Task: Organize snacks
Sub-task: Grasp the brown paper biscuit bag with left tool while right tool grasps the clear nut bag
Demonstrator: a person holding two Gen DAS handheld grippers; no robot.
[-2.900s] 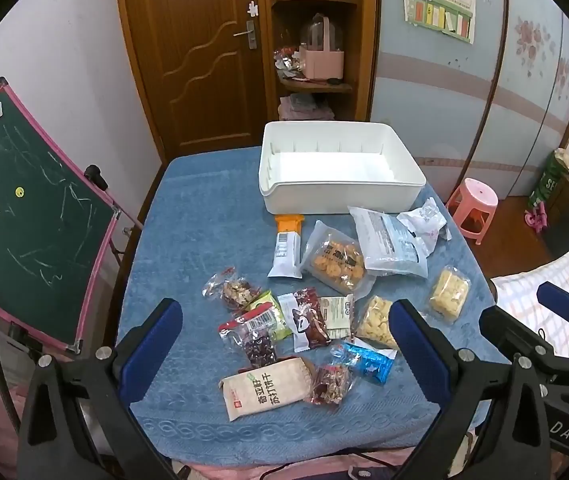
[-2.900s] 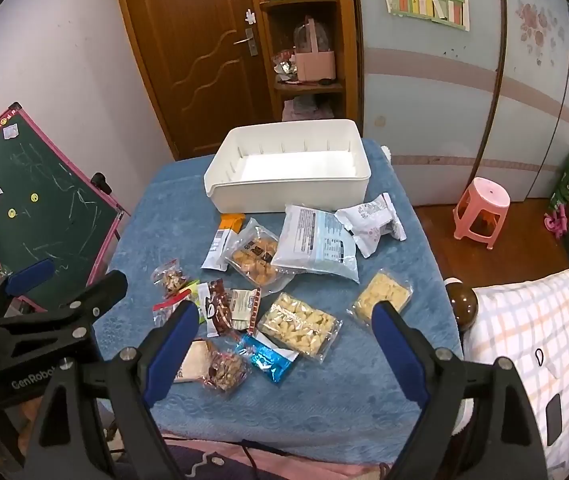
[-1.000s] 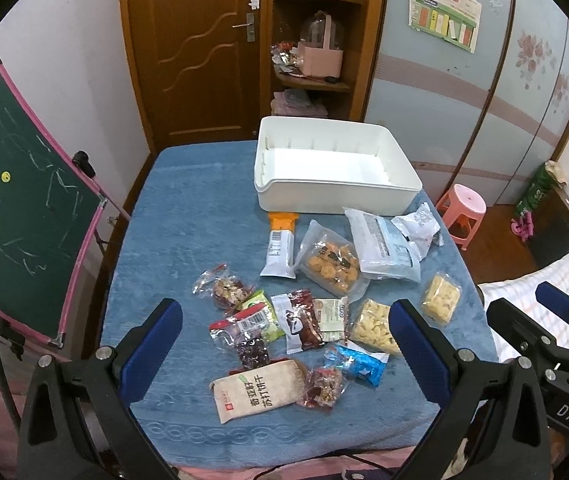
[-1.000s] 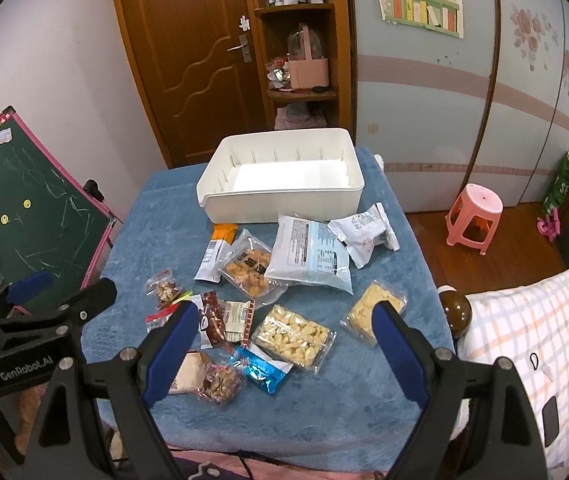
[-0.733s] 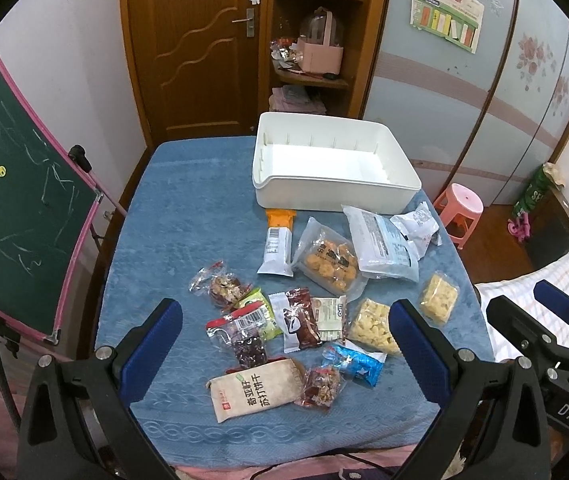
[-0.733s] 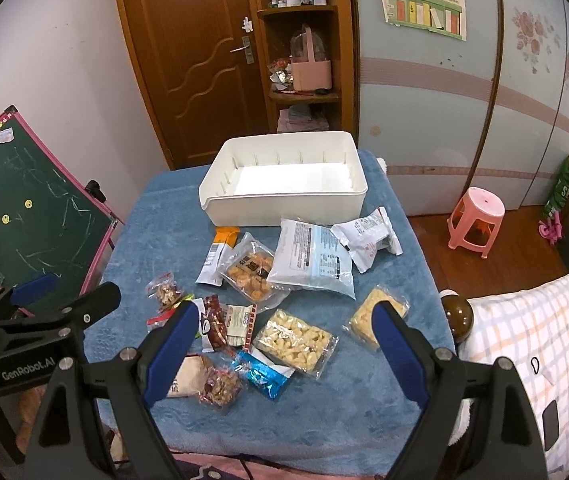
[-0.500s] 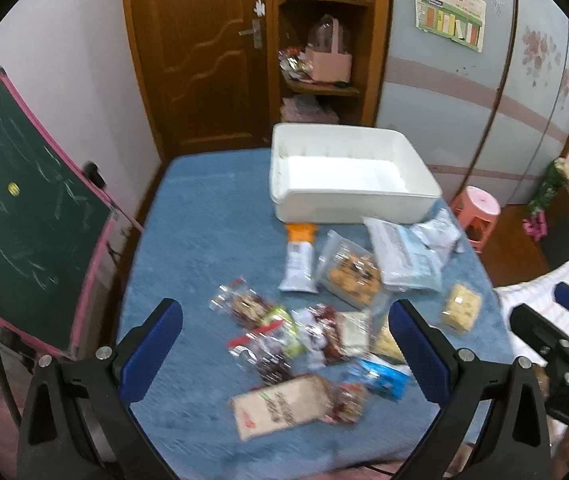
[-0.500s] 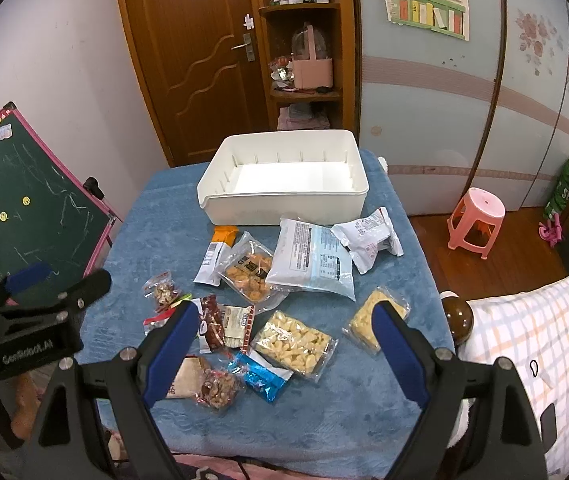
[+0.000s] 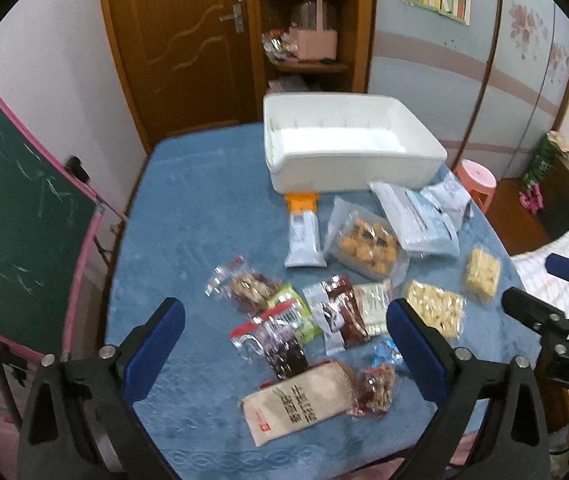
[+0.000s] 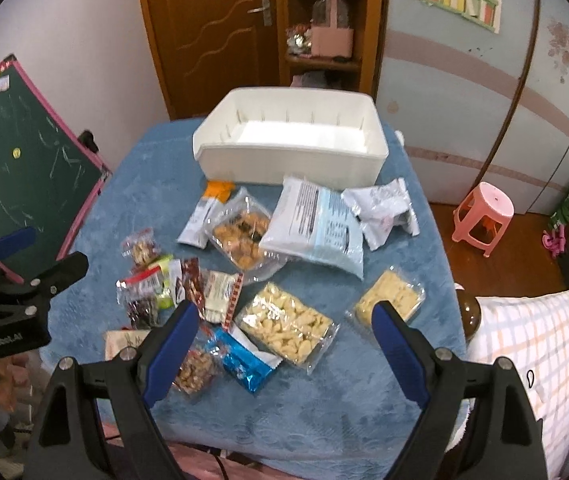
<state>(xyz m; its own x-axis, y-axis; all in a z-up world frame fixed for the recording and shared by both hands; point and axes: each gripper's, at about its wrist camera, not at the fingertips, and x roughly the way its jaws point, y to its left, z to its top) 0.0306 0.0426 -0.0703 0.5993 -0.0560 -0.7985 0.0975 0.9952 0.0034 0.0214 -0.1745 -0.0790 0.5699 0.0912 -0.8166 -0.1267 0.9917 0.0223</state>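
An empty white bin (image 9: 348, 160) (image 10: 292, 148) stands at the far side of a table with a blue cloth (image 9: 204, 208) (image 10: 324, 420). Several snack packets lie in front of it: a large pale blue bag (image 10: 316, 224), a clear pack of cookies (image 9: 368, 248) (image 10: 240, 236), a tan cracker pack (image 9: 300, 400), a blue wrapper (image 10: 244, 360), two clear packs of yellow pieces (image 10: 284, 324) (image 10: 388, 296). My left gripper (image 9: 284, 340) is open and empty above the near packets. My right gripper (image 10: 280, 344) is open and empty above the near packets.
A green chalkboard (image 9: 8, 220) leans left of the table. A pink stool (image 10: 484, 216) stands on the floor at right. A bed with a checked cover (image 10: 544, 360) is at the near right. A wooden door (image 9: 180, 40) and shelf (image 9: 308, 24) are behind.
Both grippers have moved forward and lower toward the snack packets, so the table looks nearer. Both stay open. Nothing on the table has moved.
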